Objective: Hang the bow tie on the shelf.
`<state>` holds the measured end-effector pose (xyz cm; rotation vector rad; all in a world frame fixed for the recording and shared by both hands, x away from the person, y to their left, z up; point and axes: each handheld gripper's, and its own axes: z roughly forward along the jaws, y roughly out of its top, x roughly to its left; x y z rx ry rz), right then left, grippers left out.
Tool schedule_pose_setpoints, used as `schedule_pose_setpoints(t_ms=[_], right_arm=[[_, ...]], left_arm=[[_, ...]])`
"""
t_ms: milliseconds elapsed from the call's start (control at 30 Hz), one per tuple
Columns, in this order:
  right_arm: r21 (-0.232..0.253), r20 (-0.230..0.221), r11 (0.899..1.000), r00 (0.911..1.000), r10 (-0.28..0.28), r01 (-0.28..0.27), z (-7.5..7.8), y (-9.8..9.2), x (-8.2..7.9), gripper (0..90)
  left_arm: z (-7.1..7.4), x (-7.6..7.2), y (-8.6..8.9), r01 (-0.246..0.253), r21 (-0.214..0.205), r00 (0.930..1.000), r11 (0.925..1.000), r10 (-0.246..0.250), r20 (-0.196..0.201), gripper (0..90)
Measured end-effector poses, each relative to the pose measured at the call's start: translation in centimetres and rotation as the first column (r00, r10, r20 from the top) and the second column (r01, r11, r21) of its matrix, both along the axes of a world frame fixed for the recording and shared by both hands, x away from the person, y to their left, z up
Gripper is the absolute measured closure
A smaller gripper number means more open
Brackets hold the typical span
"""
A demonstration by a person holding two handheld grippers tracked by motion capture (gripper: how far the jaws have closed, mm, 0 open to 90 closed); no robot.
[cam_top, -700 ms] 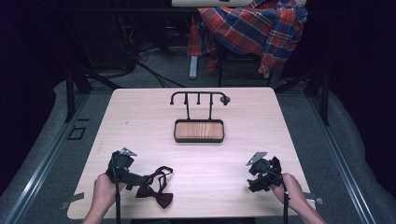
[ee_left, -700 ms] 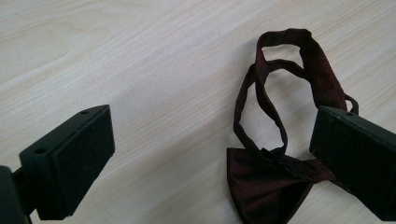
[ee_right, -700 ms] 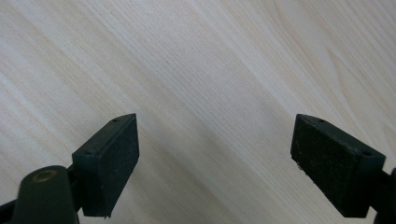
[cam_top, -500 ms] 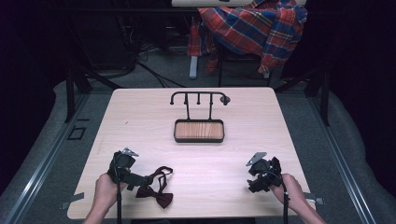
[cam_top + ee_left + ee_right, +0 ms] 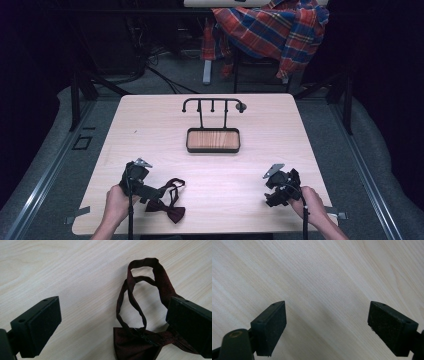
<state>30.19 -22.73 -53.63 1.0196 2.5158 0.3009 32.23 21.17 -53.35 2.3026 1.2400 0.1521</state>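
Note:
A dark red bow tie (image 5: pixel 166 206) with its looped strap (image 5: pixel 140 290) lies flat on the light wooden table (image 5: pixel 150 130) near the front left. My left gripper (image 5: pixel 150 192) hovers just left of it, jaws wide open; in the left gripper view (image 5: pixel 113 322) the tie's strap and knot lie between the pads, nearer the right pad (image 5: pixel 190 325), and neither pad presses on it. My right gripper (image 5: pixel 272 192) is at the front right, open (image 5: pixel 327 325) over bare wood.
A small black stand (image 5: pixel 212 105) with hooks rises behind a black-rimmed wooden tray (image 5: pixel 212 150) at the table's middle back. A plaid shirt (image 5: pixel 270 30) hangs over a chair beyond the table. Dark floor and rails flank both sides.

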Motion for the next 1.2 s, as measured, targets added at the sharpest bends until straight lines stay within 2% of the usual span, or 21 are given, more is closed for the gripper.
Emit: schedule_pose_setpoints(t_ms=[233,433,500,567,700,800,833,900,1067,1200], right_arm=[[0.01,-0.005,1.0,1.0,0.002,-0.002,-0.1,0.0,0.0,15.1],[-0.001,-0.004,1.0,1.0,0.0,0.0,-0.1,0.0,0.0,15.0],[0.0,-0.002,1.0,1.0,-0.001,0.001,-0.1,0.0,-0.1,15.1],[0.01,-0.006,1.0,1.0,0.001,-0.001,-0.2,0.0,-0.1,15.0],[0.017,-0.007,1.0,1.0,0.003,-0.002,-0.3,0.0,-0.1,15.0],[0.025,-0.008,1.0,1.0,0.001,-0.001,-0.3,0.0,-0.2,15.1],[0.015,-0.012,1.0,0.9999,0.004,-0.003,-0.3,0.0,-0.1,15.1],[-0.004,-0.012,1.0,0.9999,0.004,-0.004,-0.2,-0.1,-0.1,15.0],[0.023,-0.012,1.0,0.9999,0.001,-0.001,-0.4,0.0,-0.2,15.0],[0.008,-0.016,1.0,0.9999,0.003,-0.003,-0.3,0.0,-0.2,15.1]], left_arm=[[-0.2,0.6,-0.8,0.005,0.04,0.9998,0.9992,-0.004,-0.02,0.4],[-0.2,1.0,-1.0,-0.019,0.069,0.9998,0.9974,0.019,-0.001,0.3],[-0.2,1.2,-1.0,-0.026,0.084,0.9996,0.9961,0.027,-0.007,0.7],[-0.1,1.3,-1.2,-0.019,0.078,0.9998,0.9968,0.019,-0.004,9.8],[-0.1,1.4,-1.8,0.019,0.091,0.9998,0.9957,-0.019,-0.008,14.5],[-0.2,1.5,-2.1,0.025,0.098,0.9997,0.9949,-0.025,-0.002,18.4],[-0.2,1.5,-2.2,0.032,0.104,0.9995,0.9941,-0.032,-0.005,19.3],[-0.3,1.6,-2.4,0.039,0.108,0.9992,0.9933,-0.04,-0.001,23.7],[-0.4,1.7,-2.9,0.075,0.108,0.9972,0.9914,-0.075,-0.002,33.9],[-0.4,1.5,-3.4,0.098,0.109,0.9952,0.9892,-0.098,-0.003,43.0]])
